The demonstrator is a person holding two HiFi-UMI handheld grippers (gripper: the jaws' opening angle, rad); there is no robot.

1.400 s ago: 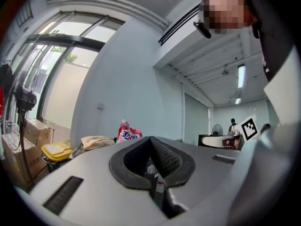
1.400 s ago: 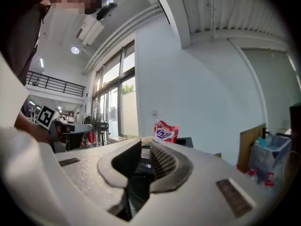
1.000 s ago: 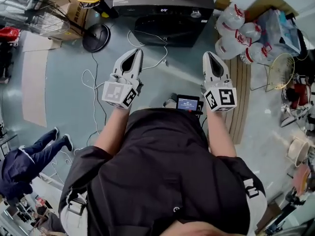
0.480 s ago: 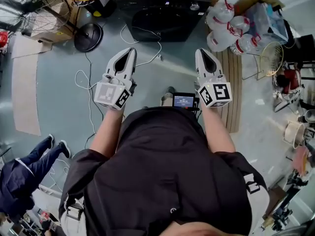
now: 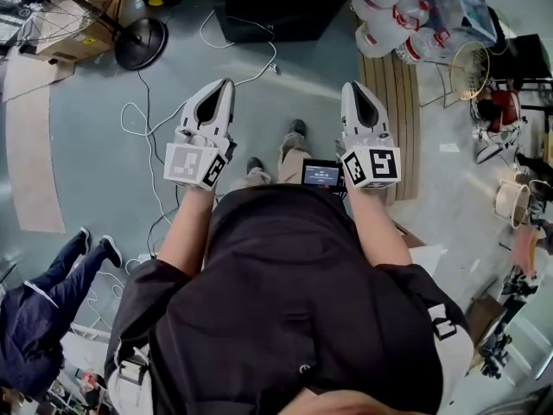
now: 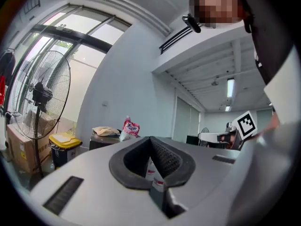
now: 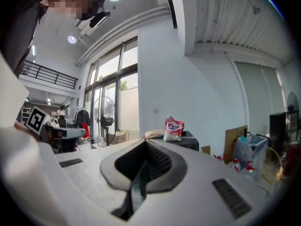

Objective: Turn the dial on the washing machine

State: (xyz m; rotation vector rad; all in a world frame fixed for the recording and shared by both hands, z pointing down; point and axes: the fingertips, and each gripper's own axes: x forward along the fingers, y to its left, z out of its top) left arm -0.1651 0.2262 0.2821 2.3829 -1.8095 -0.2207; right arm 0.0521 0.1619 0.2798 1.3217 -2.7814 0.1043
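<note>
The black washing machine (image 5: 276, 7) stands on the floor at the top of the head view, cut off by the frame edge; I cannot make out its dial. It shows far off in the left gripper view (image 6: 101, 142) and in the right gripper view (image 7: 188, 140), with a pink bag (image 7: 174, 127) on top. My left gripper (image 5: 226, 85) and right gripper (image 5: 350, 87) are held side by side at chest height, well short of the machine. In both gripper views the left gripper (image 6: 151, 139) and the right gripper (image 7: 145, 142) have their jaws shut on nothing.
A standing fan (image 5: 130, 33) and a cardboard box (image 5: 60, 33) are left of the machine, with white cables (image 5: 155, 119) on the floor. Packs of water bottles (image 5: 389, 15) and wooden planks (image 5: 402, 119) lie to the right. Another person (image 5: 43, 292) stands at lower left.
The washing machine has slid up toward the top edge of the head view and the person's feet have come into sight. Both grippers keep the same pose, shut.
</note>
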